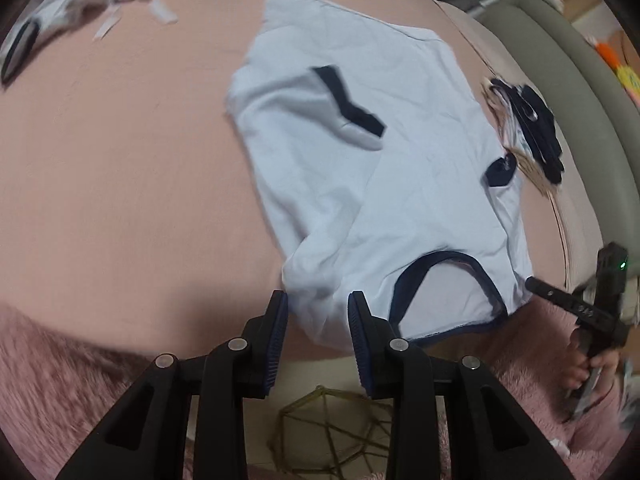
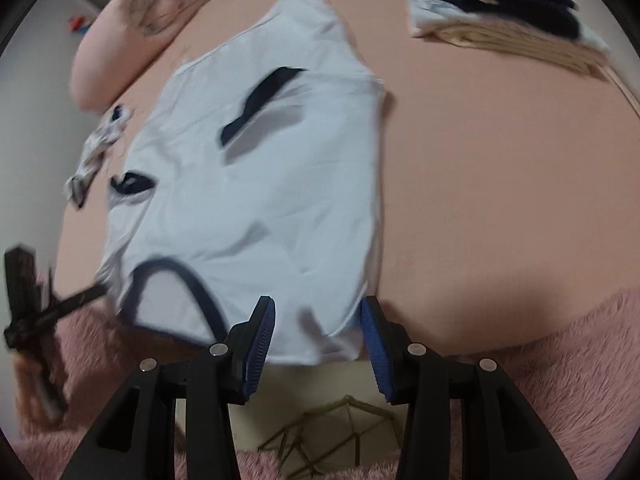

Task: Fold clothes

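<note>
Mid-fold on shirt (image 1: 360,184): left tongs (image 1: 318,320) and right tongs (image 2: 318,326) partly open, each with a shoulder corner between pads, grip unclear. Next: carry collar end forward toward hem.

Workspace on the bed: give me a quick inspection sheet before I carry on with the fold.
Surface: pink bed sheet, with a fuzzy pink blanket along the near edge.
Job's things: light blue T-shirt with dark trim lies spread out, neckline toward the cameras, one sleeve folded onto the body.
Clutter: crumpled white and dark garment at the far left; pile of dark and beige clothes at the far right; pink pillow.
Grippers: left tool and right tool each have a near shoulder corner of the shirt between the pads.
Cables: nothing seen.
Surroundings: gold wire frame on the floor below.
</note>
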Demonstrator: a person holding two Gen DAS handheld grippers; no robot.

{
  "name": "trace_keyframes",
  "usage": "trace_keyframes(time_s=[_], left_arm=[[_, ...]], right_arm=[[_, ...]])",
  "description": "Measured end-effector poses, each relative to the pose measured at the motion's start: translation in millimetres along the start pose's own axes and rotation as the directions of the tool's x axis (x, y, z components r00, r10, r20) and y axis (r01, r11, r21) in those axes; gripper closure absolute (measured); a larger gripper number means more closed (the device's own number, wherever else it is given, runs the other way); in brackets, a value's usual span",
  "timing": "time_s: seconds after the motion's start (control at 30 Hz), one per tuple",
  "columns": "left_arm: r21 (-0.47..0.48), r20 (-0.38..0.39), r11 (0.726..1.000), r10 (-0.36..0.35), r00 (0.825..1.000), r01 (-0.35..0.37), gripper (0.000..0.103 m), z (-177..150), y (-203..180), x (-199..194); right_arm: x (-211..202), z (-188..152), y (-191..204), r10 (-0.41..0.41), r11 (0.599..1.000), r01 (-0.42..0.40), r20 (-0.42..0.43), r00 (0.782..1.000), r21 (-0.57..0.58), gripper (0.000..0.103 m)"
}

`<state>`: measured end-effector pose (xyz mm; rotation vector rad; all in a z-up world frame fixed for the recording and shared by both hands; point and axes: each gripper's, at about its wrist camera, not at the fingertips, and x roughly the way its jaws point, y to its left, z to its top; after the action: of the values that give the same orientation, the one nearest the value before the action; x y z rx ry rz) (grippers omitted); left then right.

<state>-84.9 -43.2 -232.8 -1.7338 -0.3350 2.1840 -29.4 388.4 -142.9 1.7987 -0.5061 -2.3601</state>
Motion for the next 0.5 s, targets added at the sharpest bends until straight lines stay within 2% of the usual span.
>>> trace_keyframes(time_s=[0.07,0.1,0.2,0.27,0.47,0.5], left_arm=[[-0.011,-0.012,0.999,-0.037,0.999,0.037,0.075,-4,4,6],[-0.001,-0.01,1.0,-0.025,1.0,0.025,0.075,-5,3,9],[0.036,0.01,0.996,0.078,0.997,-0.079,0.075,-10,-8,8],[0.048,0.036,0.994,0.092,0.995,-0.094,0.075,-12,-11,8],[-0.016,0.15,0.999,0.036,0.988,-0.034,0.076,-13,-12,-1],[-0.017,0.165,0.999,0.031,0.986,-0.029,0.078,-15,-11,-4]], right_arm=[[12,-3,-8,0.001,0.999,-0.001,-0.004,1.0,0.038,0.057],[12,-2,-11,0.008,0.999,-0.008,0.007,1.0,0.037,0.057],[11,-3,-13,0.058,0.998,-0.059,0.027,0.998,0.037,0.057],[10,-5,-17,0.116,0.992,-0.117,0.027,0.993,0.05,0.057],[9,-9,-13,0.071,0.997,-0.072,0.031,0.997,0.007,0.057],[8,-9,-9,0.067,0.998,-0.067,0.04,0.997,-0.008,0.057]])
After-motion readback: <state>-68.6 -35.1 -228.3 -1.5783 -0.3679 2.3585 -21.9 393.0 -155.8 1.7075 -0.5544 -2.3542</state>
